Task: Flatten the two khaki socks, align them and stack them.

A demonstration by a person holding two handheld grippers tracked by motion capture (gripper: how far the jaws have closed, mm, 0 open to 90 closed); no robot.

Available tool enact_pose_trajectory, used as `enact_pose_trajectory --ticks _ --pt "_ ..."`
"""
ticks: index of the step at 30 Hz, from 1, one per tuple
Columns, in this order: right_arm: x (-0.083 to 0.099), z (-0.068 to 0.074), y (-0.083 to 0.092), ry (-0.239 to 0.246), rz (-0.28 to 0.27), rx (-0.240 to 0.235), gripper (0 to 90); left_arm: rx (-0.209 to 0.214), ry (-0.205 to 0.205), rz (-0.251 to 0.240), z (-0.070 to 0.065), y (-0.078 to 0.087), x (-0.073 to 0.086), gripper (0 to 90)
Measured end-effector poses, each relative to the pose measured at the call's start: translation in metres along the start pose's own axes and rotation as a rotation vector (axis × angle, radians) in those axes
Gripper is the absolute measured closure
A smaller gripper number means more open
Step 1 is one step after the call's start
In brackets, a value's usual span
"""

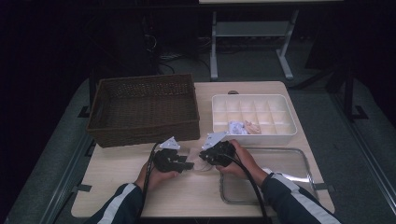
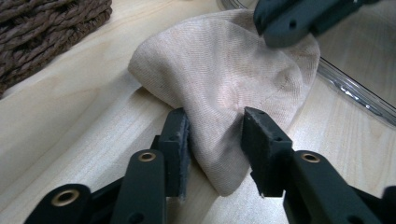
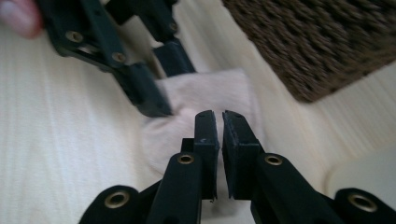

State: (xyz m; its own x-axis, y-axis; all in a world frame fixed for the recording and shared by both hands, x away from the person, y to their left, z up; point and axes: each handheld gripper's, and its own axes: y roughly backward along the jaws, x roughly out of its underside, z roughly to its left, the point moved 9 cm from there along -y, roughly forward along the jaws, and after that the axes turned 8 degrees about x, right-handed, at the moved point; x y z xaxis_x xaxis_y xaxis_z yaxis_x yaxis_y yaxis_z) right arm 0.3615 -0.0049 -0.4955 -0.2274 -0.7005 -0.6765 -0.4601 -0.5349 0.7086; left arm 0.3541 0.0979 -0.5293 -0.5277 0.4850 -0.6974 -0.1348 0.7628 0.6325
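Note:
A beige sock lies on the wooden table between my two grippers, its middle raised off the surface; from above it is a pale patch. My left gripper has its pads pressed on the sock's near, narrow end. The same gripper points right in the high view and comes in at the top left of the right gripper view. My right gripper is shut on a thin fold at the sock's other end, with the jaws almost together. Its tip sits on the sock's far edge.
A brown wicker basket stands at the back left, close behind the left hand. A white compartment box at the back right holds a few small cloth items. A clear tray lies under the right forearm at the front right.

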Motion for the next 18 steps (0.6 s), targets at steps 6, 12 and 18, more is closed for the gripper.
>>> enact_pose_trajectory --ticks 6,12,18 --pt "0.009 0.006 -0.021 0.026 0.078 -0.006 84.4 0.011 -0.025 -0.007 -0.002 0.004 -0.001 77.4" --pt "0.010 0.007 -0.025 0.017 0.084 -0.010 83.9 0.037 -0.022 -0.063 -0.007 0.009 -0.008 81.4" --pt "0.009 0.007 -0.027 0.002 0.063 -0.006 82.1 0.063 -0.034 -0.127 -0.013 0.012 -0.018 81.8"
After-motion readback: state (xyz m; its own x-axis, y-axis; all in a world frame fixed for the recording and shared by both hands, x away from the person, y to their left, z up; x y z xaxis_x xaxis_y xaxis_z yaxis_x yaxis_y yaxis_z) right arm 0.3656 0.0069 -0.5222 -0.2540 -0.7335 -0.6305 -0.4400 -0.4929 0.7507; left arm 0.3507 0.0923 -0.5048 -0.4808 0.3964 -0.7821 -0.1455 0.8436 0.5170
